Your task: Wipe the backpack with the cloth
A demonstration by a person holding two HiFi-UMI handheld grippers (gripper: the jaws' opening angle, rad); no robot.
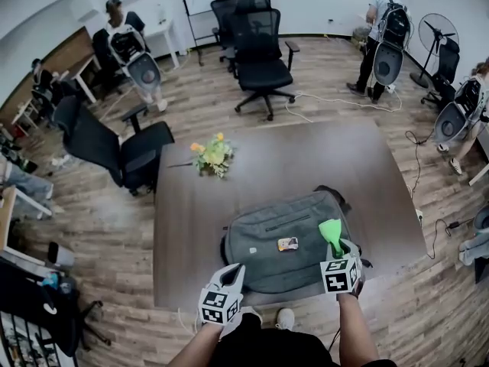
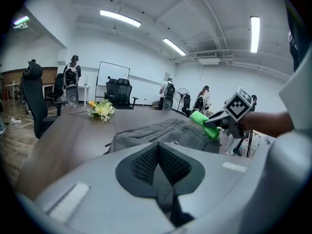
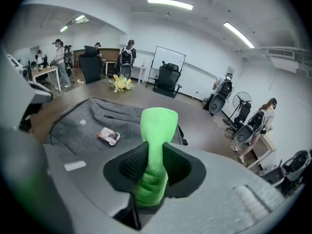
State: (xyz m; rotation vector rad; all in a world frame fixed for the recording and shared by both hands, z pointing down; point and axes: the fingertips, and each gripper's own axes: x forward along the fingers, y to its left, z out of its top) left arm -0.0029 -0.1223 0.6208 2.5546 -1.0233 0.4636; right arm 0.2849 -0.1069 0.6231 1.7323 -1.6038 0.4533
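Observation:
A grey backpack (image 1: 284, 238) lies flat on the dark table (image 1: 252, 170), near its front edge; a small tag (image 1: 288, 244) sits on its top. It also fills the middle of the left gripper view, backpack (image 2: 161, 133), and the left half of the right gripper view, backpack (image 3: 92, 121). My right gripper (image 1: 337, 257) is shut on a bright green cloth (image 3: 155, 145), held just above the backpack's right side. The cloth (image 1: 331, 235) sticks out forward. My left gripper (image 1: 228, 285) hovers at the backpack's front left corner, jaws shut with nothing between them.
A bunch of yellow flowers (image 1: 212, 155) lies on the table beyond the backpack. Black office chairs (image 1: 260, 52) stand past the far edge and at the left (image 1: 114, 147). People with gear stand at the room's back and right (image 1: 386, 40). Cables run across the wooden floor.

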